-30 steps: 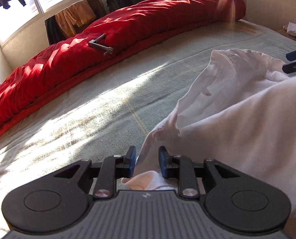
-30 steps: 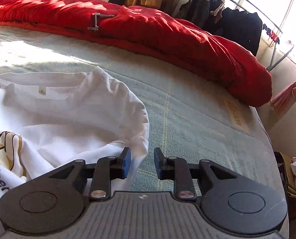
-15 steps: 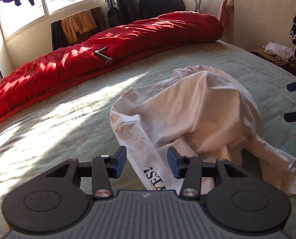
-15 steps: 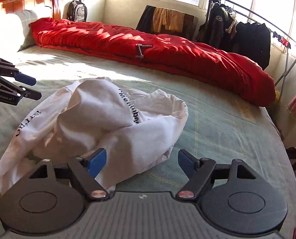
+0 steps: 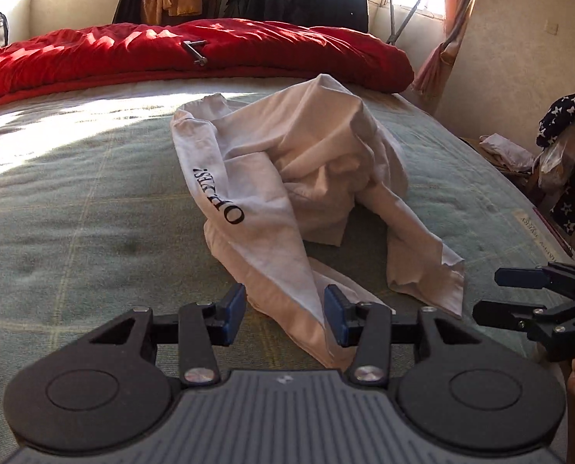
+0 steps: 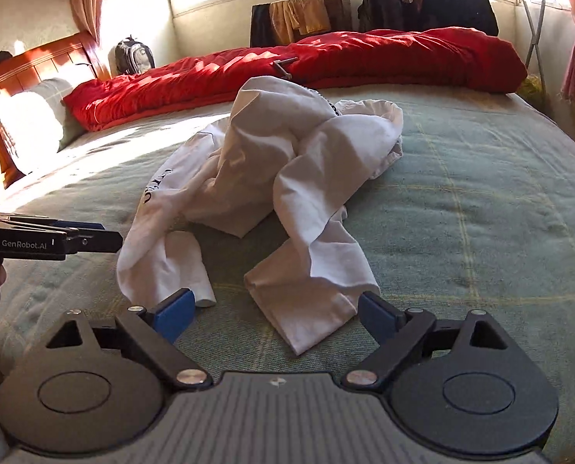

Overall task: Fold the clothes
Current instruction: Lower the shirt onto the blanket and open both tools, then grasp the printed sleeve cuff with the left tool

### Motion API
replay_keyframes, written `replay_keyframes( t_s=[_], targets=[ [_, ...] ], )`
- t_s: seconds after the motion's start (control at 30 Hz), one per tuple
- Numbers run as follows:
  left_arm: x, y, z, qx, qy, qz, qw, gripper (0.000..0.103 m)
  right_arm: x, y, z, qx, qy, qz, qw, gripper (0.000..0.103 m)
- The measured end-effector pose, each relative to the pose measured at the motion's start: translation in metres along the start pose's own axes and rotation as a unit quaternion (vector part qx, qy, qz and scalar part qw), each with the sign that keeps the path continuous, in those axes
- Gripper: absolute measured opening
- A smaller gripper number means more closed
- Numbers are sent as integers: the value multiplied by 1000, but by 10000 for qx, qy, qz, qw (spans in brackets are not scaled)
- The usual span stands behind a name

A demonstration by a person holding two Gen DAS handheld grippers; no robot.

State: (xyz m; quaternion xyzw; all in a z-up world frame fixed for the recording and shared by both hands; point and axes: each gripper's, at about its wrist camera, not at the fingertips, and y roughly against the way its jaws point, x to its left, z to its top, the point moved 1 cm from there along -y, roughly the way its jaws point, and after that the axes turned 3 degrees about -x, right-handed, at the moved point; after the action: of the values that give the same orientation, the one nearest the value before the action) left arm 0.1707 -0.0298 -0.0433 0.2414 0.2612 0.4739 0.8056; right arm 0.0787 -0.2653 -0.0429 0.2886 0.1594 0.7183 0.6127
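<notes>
The white shirt [image 5: 307, 178] lies crumpled on the green bedcover [image 5: 75, 212], soft and light, best gripped at a hem corner; the left gripper [image 5: 283, 315] and right gripper [image 6: 276, 315] are spread, empty.

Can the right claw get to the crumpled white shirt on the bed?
Probably yes. The right claw is open, and an end of the crumpled white cotton shirt lies on the green bed cover just ahead with nothing between.

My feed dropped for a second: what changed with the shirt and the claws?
Both claws, left and right, opened and backed away. The white shirt, a second ago close under both, now lies released in a crumpled heap. The red duvet stayed put.
</notes>
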Motion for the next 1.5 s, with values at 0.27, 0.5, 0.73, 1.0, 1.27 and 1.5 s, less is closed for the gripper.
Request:
replay_keyframes(
  t_s=[0.27,0.5,0.73,1.0,1.27,1.5],
  targets=[
    [-14,-24,-15,91,190,247,9995,42,0,18,-7,-324,-224,190,9990,103],
    [-11,-27,-16,-103,455,595,9971,2,-10,24,-8,-460,-391,122,9981,103],
    [23,8,6,-676,520,1118,9901,2,-16,18,-10,-402,-518,15,9979,103],
    [72,18,10,-604,1029,920,9886,6,-22,10,-13,-295,-688,-59,9972,103],
    [75,-14,-18,-282,1664,489,9844,28,-21,6,-12,-213,-679,-124,9974,103],
    [82,-1,-6,-663,1451,1017,9819,2,-22,7,-11,-213,-656,-192,9974,103]
  ],
)
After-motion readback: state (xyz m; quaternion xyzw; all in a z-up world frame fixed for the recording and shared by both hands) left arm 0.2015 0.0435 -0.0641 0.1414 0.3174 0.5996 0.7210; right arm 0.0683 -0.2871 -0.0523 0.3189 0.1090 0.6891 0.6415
